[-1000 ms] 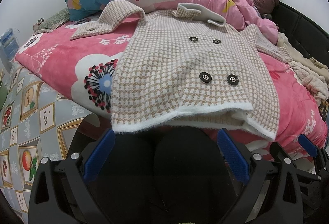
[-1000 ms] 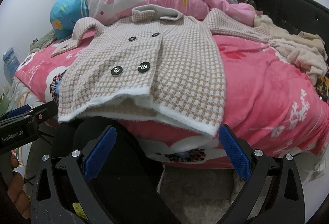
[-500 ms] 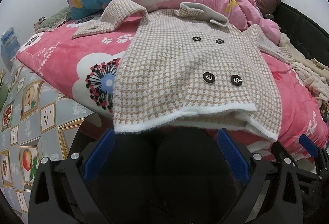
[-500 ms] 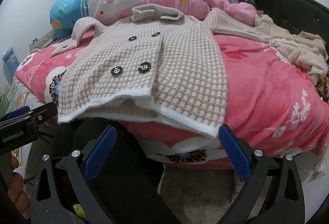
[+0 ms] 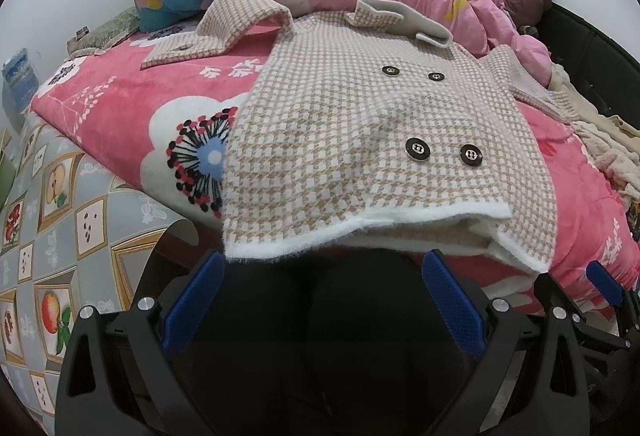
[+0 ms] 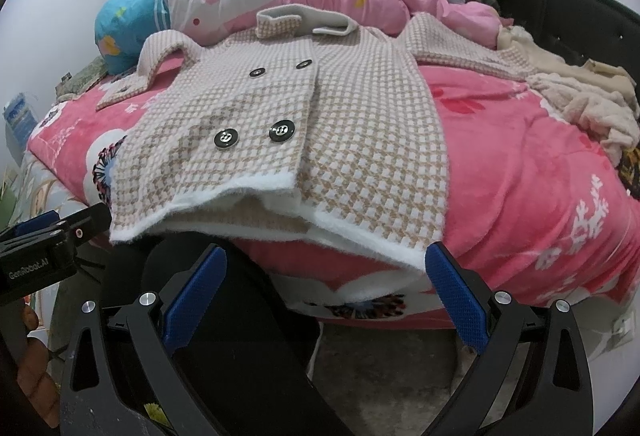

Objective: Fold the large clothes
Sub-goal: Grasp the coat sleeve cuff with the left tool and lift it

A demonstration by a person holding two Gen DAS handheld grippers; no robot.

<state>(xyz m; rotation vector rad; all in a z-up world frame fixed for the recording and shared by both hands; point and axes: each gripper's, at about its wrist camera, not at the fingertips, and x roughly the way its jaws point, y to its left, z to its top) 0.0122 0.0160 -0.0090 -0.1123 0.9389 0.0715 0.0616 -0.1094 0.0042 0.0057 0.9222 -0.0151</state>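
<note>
A pink blanket [image 5: 120, 116] covers the bed beyond both sets of fingers. On it, straight ahead of them, lies a checked coat [image 5: 360, 140] face up, collar at the far end, its white hem hanging over the bed edge just above the fingertips. Four black buttons [image 6: 283, 130] sit ahead, between the two grippers. The left gripper [image 5: 324, 300] is spread wide and holds nothing, just below the hem. The right gripper [image 6: 326, 288] is likewise wide apart and empty, its right fingertip close under the hem's right corner.
</note>
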